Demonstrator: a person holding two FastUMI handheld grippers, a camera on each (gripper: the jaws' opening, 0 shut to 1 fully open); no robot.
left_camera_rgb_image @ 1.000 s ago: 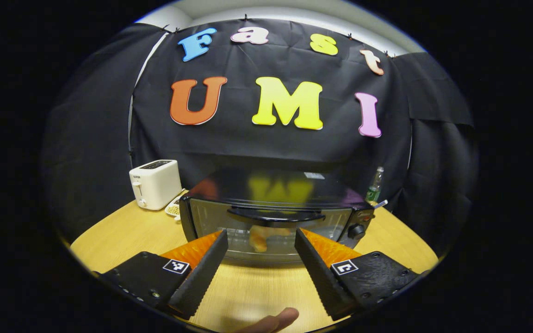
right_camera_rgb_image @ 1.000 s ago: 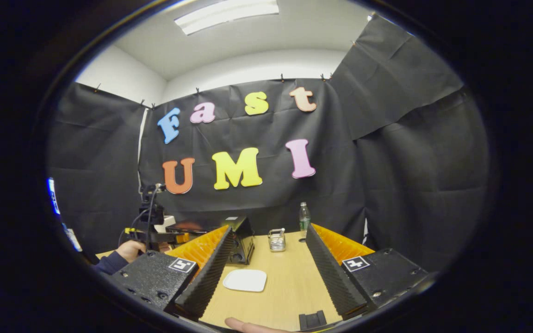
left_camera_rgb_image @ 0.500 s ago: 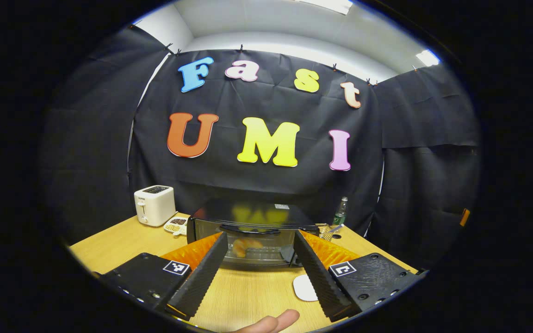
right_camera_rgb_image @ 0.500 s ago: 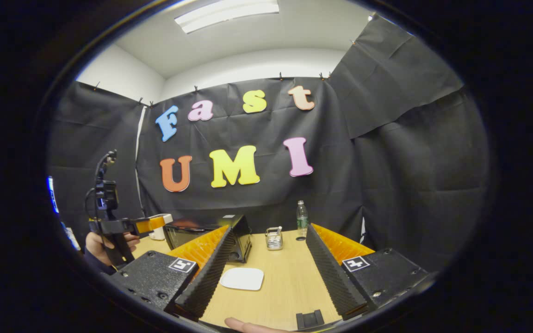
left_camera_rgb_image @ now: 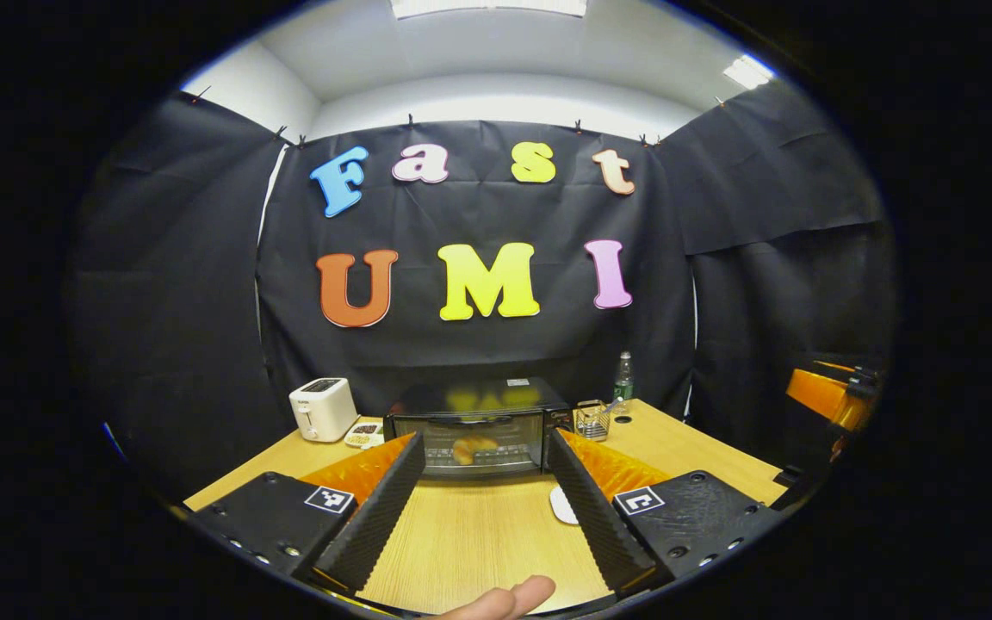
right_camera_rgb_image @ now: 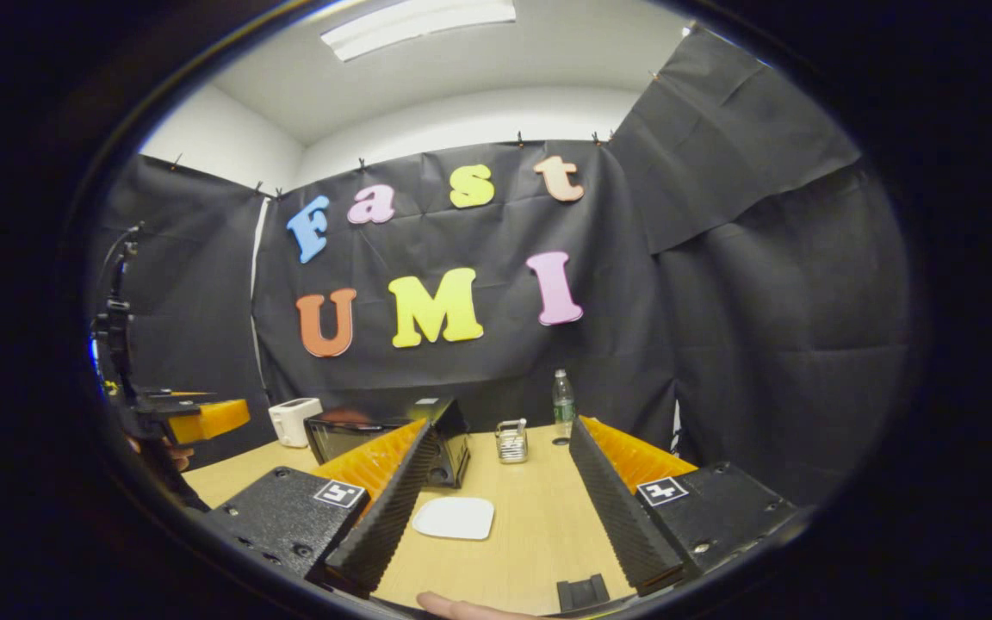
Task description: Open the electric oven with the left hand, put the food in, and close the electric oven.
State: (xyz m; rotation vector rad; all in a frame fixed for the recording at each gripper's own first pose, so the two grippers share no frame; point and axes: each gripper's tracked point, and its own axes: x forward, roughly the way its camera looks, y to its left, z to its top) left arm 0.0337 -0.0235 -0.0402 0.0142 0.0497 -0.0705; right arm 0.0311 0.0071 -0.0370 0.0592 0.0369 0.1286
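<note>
**With the oven door up, both grippers spread and empty**

While held well back from the oven, left gripper (left_camera_rgb_image: 483, 486) spread wide, fingers apart, nothing between them, touching nothing; bare table (left_camera_rgb_image: 479, 534) in the gap. Straight ahead in the left gripper view, electric oven (left_camera_rgb_image: 477, 426) at the far side of the table, glass door upright and closed, food (left_camera_rgb_image: 472, 449) a pale golden lump inside behind the glass. Left of the oven, white toaster (left_camera_rgb_image: 322, 408), then a small dish (left_camera_rgb_image: 364, 430) of something grainy just beside it. Right of the oven, wire holder (left_camera_rgb_image: 592, 418) and a bottle (left_camera_rgb_image: 623, 379) behind it. Sliver of white plate (left_camera_rgb_image: 561, 506) against the right finger's inner edge. Fingertip (left_camera_rgb_image: 509, 596) at the bottom rim. Far right, the other tool's body at the edge.

Right gripper (right_camera_rgb_image: 496, 508) likewise wide open, gripping nothing, hovering over the table. In the right gripper view, the whole white plate (right_camera_rgb_image: 455, 517) flat and bare between the fingers; oven (right_camera_rgb_image: 393, 435) seen from its side, partly behind the left finger; bottle (right_camera_rgb_image: 561, 403) and holder (right_camera_rgb_image: 511, 443) beyond. At the far left, the left gripper (right_camera_rgb_image: 203, 418) raised above table level, a hand (right_camera_rgb_image: 164, 449) beneath it.
</note>
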